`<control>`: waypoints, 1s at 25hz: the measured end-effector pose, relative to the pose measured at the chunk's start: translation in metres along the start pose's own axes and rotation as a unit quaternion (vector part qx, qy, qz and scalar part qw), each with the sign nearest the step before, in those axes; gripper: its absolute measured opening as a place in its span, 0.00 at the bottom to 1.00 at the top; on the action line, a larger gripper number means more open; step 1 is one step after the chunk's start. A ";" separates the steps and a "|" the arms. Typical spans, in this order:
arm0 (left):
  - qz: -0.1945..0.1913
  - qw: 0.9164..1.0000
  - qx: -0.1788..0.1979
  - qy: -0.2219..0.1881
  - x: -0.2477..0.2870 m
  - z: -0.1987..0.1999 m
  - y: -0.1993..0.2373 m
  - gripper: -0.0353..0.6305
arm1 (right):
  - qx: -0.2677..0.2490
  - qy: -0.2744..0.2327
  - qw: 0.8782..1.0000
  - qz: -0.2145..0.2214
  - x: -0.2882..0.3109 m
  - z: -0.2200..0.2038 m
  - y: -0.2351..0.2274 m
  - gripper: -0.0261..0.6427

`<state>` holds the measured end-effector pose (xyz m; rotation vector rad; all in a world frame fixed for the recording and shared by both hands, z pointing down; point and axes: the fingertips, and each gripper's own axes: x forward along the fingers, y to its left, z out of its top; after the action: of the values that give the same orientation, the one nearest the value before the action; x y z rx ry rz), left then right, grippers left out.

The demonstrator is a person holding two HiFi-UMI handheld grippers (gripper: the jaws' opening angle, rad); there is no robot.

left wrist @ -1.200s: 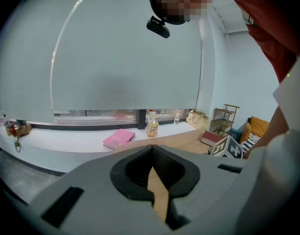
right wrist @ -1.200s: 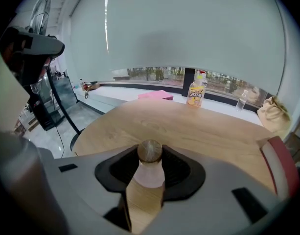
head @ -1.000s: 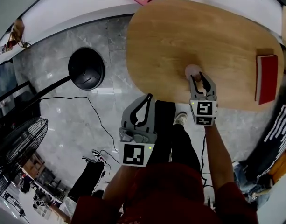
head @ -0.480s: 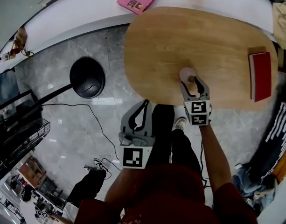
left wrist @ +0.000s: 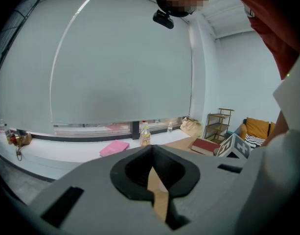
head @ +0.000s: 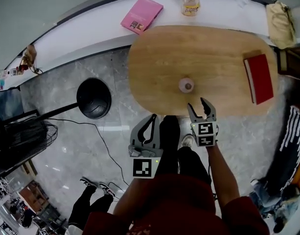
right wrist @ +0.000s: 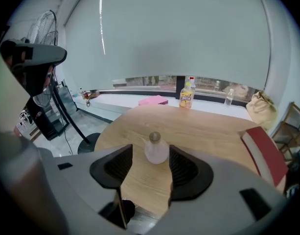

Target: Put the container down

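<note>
container (head: 186,85): small frosted flask with a stopper; upright on the table (head: 223,43), near its middle, touching neither gripper
right gripper (head: 197,106): jaws spread wide, having just been opening; nothing gripped; the container stands ahead of it, apart, in line with the gap
left gripper (head: 152,118): jaws pressed together, empty; held off the table's near edge
step: release appears done; the set-down looks complete
handling: keep the right jaws wide; draw straight back along the jaw line, no sideways sweep; the container looks light and narrow-necked, so a brush could topple it
nearby: red book (head: 259,77) at the table's right end, well apart
</note>
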<state>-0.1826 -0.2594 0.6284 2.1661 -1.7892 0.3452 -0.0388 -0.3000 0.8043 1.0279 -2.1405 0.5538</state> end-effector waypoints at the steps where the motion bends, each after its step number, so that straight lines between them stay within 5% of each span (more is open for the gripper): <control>1: -0.002 1.000 0.002 -0.006 -0.004 0.005 -0.005 0.06 | 0.002 -0.005 1.000 -0.003 -0.012 0.000 -0.001 0.38; 25: -0.006 0.995 0.042 -0.092 -0.142 0.089 -0.136 0.06 | 0.046 -0.175 0.983 -0.039 -0.315 0.028 -0.025 0.36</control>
<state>-0.0768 -0.1418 0.4811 2.3324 -1.8890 0.2271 0.1117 -0.1731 0.5551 1.3382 -2.3820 0.4641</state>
